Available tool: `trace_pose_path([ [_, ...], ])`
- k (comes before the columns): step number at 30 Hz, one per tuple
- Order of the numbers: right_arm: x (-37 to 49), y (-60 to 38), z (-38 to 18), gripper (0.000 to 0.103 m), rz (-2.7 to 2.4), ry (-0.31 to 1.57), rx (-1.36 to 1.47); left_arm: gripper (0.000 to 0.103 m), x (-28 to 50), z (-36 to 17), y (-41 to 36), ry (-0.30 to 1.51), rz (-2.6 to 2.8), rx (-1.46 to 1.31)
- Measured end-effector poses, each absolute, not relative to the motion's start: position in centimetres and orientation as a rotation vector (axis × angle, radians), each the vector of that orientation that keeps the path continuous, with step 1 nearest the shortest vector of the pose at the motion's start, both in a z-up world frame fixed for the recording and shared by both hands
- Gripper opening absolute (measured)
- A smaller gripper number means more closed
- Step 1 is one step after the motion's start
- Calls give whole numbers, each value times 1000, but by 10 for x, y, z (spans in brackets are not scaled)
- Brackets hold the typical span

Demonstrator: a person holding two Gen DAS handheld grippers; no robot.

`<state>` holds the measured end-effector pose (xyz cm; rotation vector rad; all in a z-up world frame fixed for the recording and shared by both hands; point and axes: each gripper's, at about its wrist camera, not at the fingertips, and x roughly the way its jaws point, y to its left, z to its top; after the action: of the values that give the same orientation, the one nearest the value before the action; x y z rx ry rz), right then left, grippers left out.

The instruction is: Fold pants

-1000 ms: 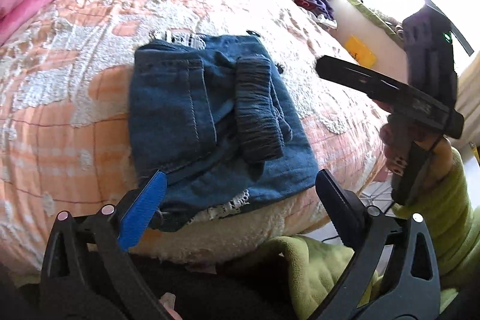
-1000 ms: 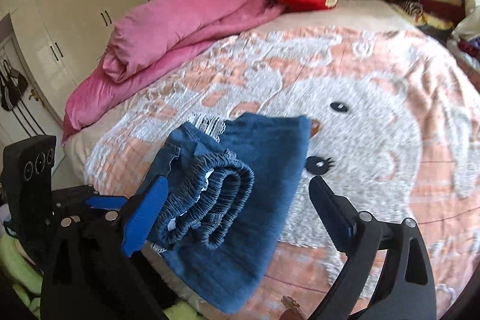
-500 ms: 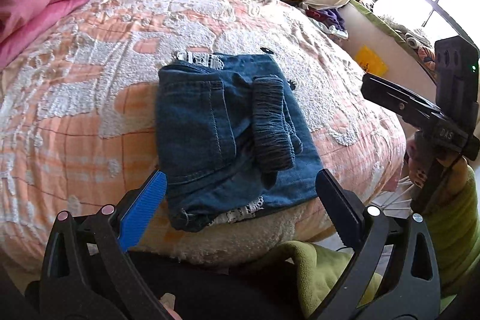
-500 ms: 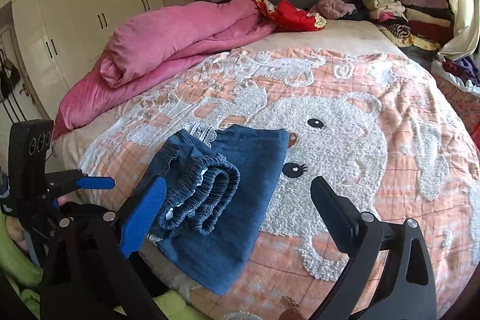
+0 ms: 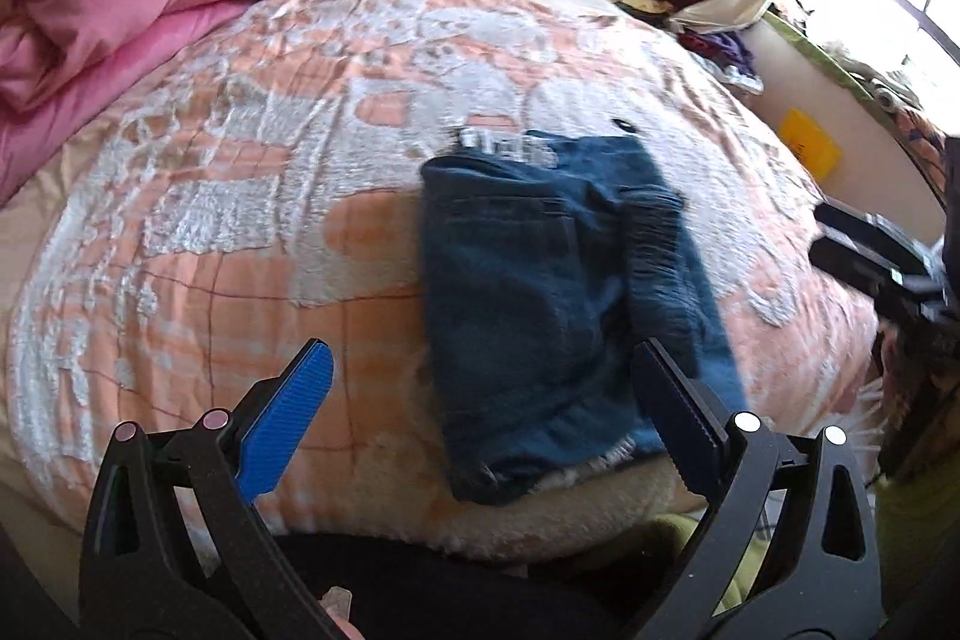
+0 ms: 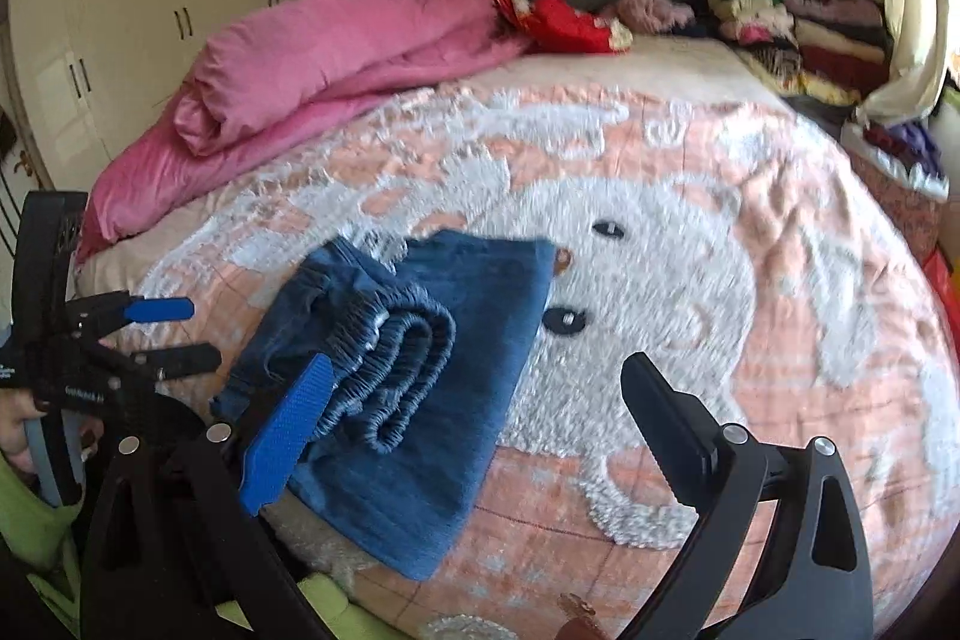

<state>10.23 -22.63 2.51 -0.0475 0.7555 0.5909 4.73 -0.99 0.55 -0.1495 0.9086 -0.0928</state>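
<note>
your pants [image 5: 558, 292] lie folded into a compact denim bundle on the bed [image 5: 210, 232], near its front edge, with the gathered elastic waistband [image 6: 396, 370] rolled on top of the stack, so the fold itself looks done or very nearly so; what may be left, as a judgement, is only squaring the loose frayed hem at the near edge or neatening the waistband roll. your left tongs [image 5: 480, 400] hang spread wide above the near edge of the bundle, holding nothing, and your right tongs [image 6: 474, 418] are likewise spread and empty, with the bundle just beyond the blue pad. the left view shows the top face of the denim and its back pocket seam, and your right tongs off at the far right over the bed's edge; it is blurred, so fine creases cannot be read. the right view shows what the left cannot: the layered end of the waistband in cross-section, the wardrobe [image 6: 150, 10] behind, and your left tongs from the side, fingers parted.
</note>
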Motion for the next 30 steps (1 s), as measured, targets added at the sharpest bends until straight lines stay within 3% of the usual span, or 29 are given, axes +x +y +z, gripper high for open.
trace_pose_path([
  [12,150,-208,-34,95,611,970,44,93,97,-26,-3,977,-100,-202],
  [21,158,-194,-54,80,673,1001,58,91,114,-42,-15,1012,-161,-233],
  [22,158,-192,-53,72,686,996,54,88,115,-43,-15,1012,-164,-239],
  [24,158,-191,-53,49,732,993,70,64,115,-43,-16,1007,-191,-267],
  [25,158,-188,-52,35,763,996,81,60,115,-43,-17,1006,-197,-276],
  [26,157,-186,-51,29,781,991,83,55,115,-42,-19,1004,-202,-275],
  [30,152,-177,-34,23,786,937,51,46,114,-31,-21,989,-205,-264],
])
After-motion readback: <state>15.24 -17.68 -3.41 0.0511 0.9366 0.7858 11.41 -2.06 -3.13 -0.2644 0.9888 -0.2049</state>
